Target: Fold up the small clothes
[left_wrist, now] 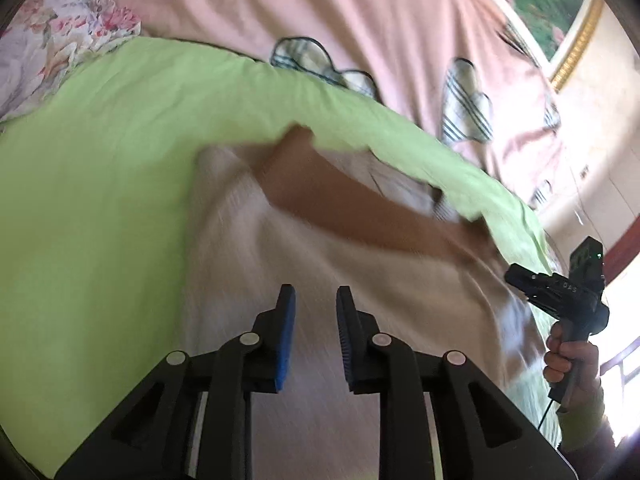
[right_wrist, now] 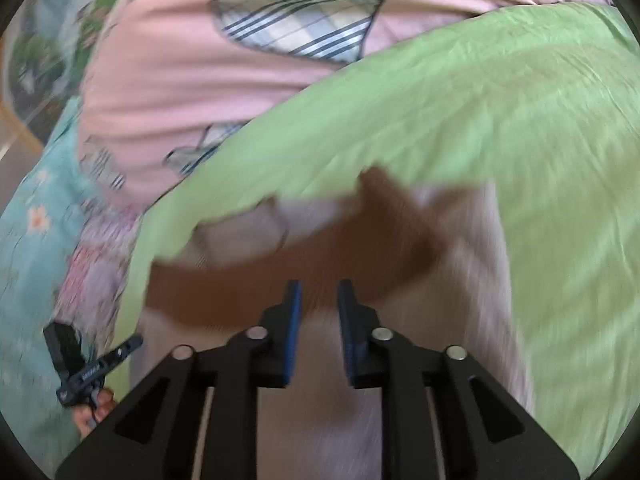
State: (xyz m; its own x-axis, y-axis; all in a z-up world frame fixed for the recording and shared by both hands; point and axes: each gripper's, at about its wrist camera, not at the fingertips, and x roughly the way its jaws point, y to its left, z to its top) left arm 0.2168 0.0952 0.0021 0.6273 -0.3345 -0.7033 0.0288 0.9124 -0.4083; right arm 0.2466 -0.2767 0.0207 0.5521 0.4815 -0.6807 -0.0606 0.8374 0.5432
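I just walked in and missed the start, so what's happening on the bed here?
A person holds a two-finger gripper in each hand above a pale beige garment with a brown band spread on a light green sheet. The left gripper and the right gripper both hover open over the garment, gripping nothing. The pictures are blurred, so the garment's exact shape is hard to tell. A pink quilt with plaid hearts lies behind it. No fold is clearly visible yet.

At about three o'clock in your left wrist view, the right gripper (left_wrist: 560, 292) carried pale digits on its black body, blurred, possibly "0 3". At eight o'clock in your right wrist view, the left gripper (right_wrist: 94, 368) bore white lettering, too blurred to read.
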